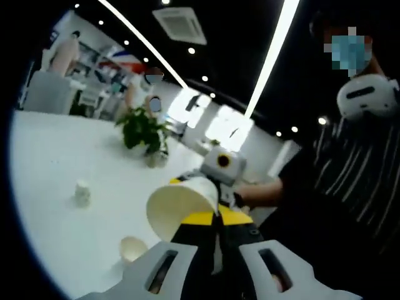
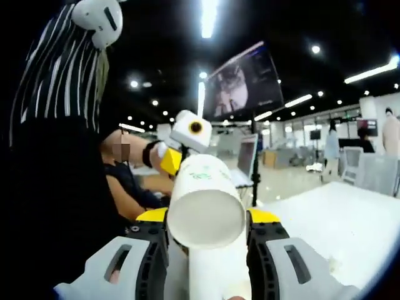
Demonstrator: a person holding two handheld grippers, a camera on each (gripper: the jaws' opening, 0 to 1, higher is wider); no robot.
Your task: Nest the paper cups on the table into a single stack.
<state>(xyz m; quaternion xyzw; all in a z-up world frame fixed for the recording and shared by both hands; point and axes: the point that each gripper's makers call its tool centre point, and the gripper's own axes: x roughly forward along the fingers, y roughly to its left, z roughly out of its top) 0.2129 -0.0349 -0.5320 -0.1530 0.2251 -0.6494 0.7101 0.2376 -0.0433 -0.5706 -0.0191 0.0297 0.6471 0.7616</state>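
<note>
The white bench is smooth and glossy. In the right gripper view, the right tool is raised above it, jaws clamped on a white paper cup, mouth toward the camera. In the left gripper view, the left tool has its jaws apart, aimed at that cup. A cup on its side and an upright small cup rest on the bench near a potted plant.

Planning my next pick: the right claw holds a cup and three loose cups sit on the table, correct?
No: two loose cups, a standing cup and a tipped cup, in the left gripper view. The right claw does hold a white cup.
</note>
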